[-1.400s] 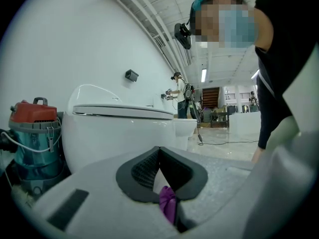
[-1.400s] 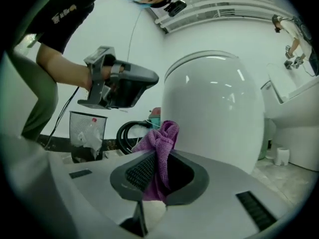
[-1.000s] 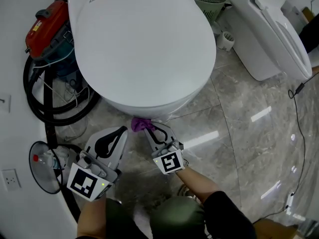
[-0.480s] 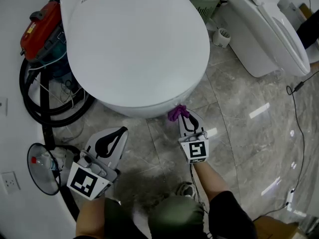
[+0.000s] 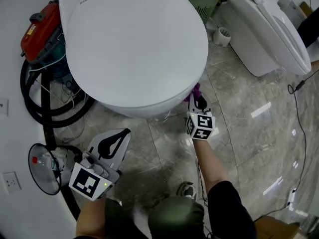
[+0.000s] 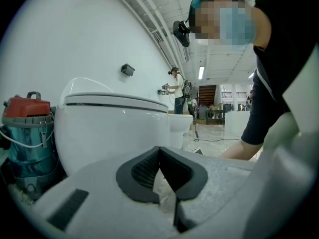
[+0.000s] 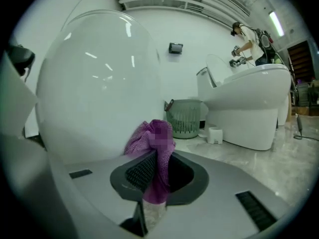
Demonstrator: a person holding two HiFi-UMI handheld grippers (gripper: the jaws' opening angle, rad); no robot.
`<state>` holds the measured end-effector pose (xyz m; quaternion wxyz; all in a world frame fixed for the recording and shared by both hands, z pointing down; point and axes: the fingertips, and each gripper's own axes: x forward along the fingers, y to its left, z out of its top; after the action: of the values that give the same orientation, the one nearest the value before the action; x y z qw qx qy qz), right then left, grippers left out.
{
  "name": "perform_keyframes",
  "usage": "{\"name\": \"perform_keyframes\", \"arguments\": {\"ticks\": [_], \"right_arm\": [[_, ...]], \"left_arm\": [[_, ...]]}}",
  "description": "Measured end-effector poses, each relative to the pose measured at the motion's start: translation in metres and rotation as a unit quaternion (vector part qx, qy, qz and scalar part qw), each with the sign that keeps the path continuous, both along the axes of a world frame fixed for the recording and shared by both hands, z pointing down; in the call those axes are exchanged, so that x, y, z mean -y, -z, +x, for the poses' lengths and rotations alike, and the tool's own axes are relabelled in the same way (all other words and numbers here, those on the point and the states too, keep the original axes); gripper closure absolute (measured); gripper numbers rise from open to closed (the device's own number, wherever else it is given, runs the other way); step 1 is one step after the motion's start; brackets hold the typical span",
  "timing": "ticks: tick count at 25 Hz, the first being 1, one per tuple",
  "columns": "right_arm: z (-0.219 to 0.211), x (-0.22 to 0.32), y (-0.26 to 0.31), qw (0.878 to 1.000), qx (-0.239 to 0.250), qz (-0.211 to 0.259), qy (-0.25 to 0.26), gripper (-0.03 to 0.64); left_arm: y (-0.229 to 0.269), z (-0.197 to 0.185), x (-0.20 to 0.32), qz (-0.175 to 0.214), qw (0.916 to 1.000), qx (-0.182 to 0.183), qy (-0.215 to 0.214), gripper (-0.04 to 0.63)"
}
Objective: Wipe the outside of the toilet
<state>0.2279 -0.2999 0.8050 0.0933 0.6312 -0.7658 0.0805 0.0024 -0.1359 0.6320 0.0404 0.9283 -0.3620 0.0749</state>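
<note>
Low beside the toilet [image 5: 134, 49], the right hand-held gripper [image 5: 196, 97] is clamped on a purple cloth [image 5: 196, 89] at its outer wall; the left hand-held gripper [image 5: 121, 135] hangs closed and empty; dragged hard, the bunched cloth could slip free, so bare jaws scrape porcelain.

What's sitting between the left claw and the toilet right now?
Nothing but bare grey floor. The head view shows the left claw shut, empty and apart from the toilet, and the left gripper view agrees.
</note>
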Motion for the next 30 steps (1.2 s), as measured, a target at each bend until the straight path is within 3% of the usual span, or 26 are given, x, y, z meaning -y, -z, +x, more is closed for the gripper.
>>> {"name": "perform_keyframes", "arguments": {"ticks": [8,15,23,30], "right_arm": [[0.009,-0.012,0.009,0.999,0.039,0.006,-0.028,0.566],[0.008,-0.07,0.054,0.996,0.073,0.04,-0.01,0.566],[-0.026,-0.145,0.134,0.994,0.09,0.064,0.013,0.568],[-0.062,-0.177,0.203,0.992,0.116,0.059,0.006,0.568]], "left_arm": [[-0.007,-0.009,0.004,0.003,0.9999,0.012,-0.009,0.592],[0.003,-0.03,0.016,0.064,0.9962,0.058,0.0,0.592],[0.029,-0.058,0.001,0.076,0.9955,0.022,0.051,0.592],[0.061,-0.092,-0.033,0.04,0.9959,0.024,0.078,0.592]]}}
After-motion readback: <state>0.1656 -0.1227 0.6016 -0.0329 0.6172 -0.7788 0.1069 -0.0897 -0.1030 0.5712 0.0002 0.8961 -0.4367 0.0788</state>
